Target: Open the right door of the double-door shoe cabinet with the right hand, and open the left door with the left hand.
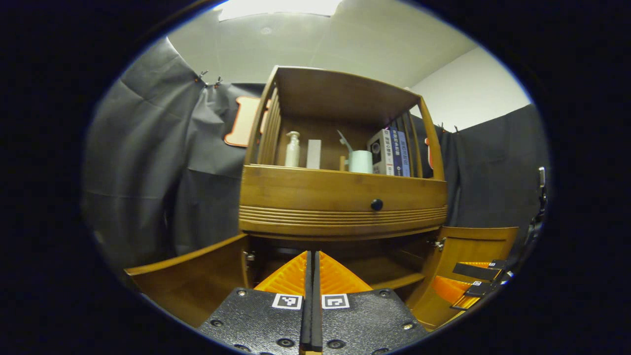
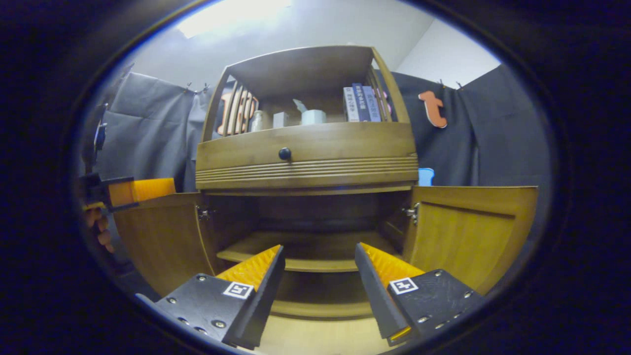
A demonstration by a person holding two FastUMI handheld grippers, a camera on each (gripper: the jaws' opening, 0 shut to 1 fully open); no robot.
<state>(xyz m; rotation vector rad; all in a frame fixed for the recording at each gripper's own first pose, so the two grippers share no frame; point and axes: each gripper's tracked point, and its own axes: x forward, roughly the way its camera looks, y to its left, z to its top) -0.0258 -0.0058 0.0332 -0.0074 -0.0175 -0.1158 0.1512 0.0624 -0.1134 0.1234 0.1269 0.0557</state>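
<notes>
Right gripper view: doors-open shoe cabinet (image 2: 315, 217), bare shelf (image 2: 300, 251).

We face the shoe cabinet (image 2: 305, 162) with both lower doors swung wide: the left door (image 2: 162, 236) and the right door (image 2: 468, 231) each stand out from their hinges, baring an inner shelf (image 2: 305, 256). Our right gripper (image 2: 319, 261) sits low before the opening, jaws spread apart and holding nothing. Above the doors runs a drawer front with a dark knob (image 2: 284, 154). The open top shelf carries books (image 2: 362, 103) at its right end and a pale cup (image 2: 313, 117). The left gripper (image 2: 128, 191) shows at the left door's upper edge, a hand (image 2: 98, 229) below it.
</notes>
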